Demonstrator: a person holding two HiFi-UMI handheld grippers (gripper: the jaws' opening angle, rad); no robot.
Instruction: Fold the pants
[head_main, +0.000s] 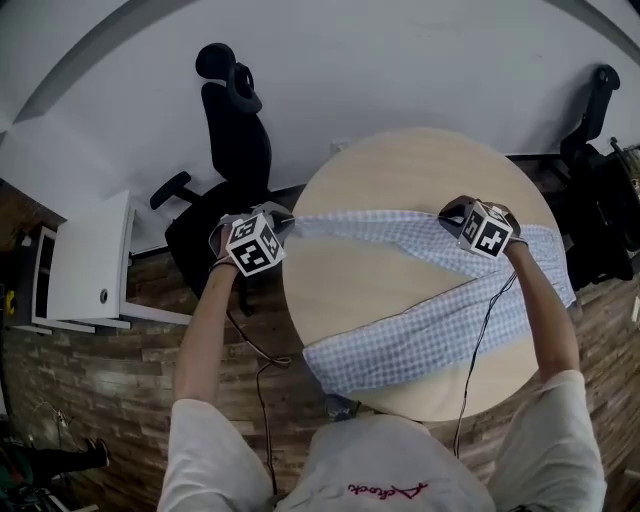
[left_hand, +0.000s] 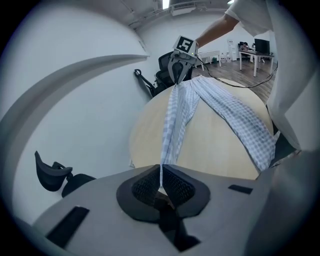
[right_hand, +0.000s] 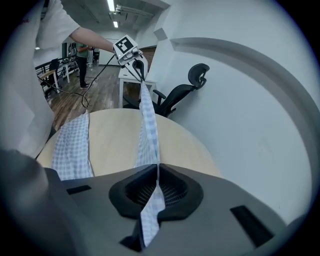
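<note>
Plainly clamped on cloth at both ends. Pinching one thin edge of the blue-and-white checked pants (head_main: 400, 335) in the left gripper (left_hand: 161, 179), between ribbed black pads (left_hand: 145, 186) closed tight on the fabric. Same with the right gripper (right_hand: 156, 181): shut on a narrow folded strip of the same gingham, with a tail of it poking through behind the pads. Stretched as a taut band between the two, above the far half of the round, pale-wood worktop (head_main: 400, 165). Draped from there in one long soft leg, laid diagonally across the smooth wood to the near rim. Beyond the worktop, a black high-backed office chair (head_main: 235, 130) on wood-plank floor (head_main: 120, 380), near a boxy white cabinet (head_main: 90, 260) and a plain white wall (head_main: 400, 60).
</note>
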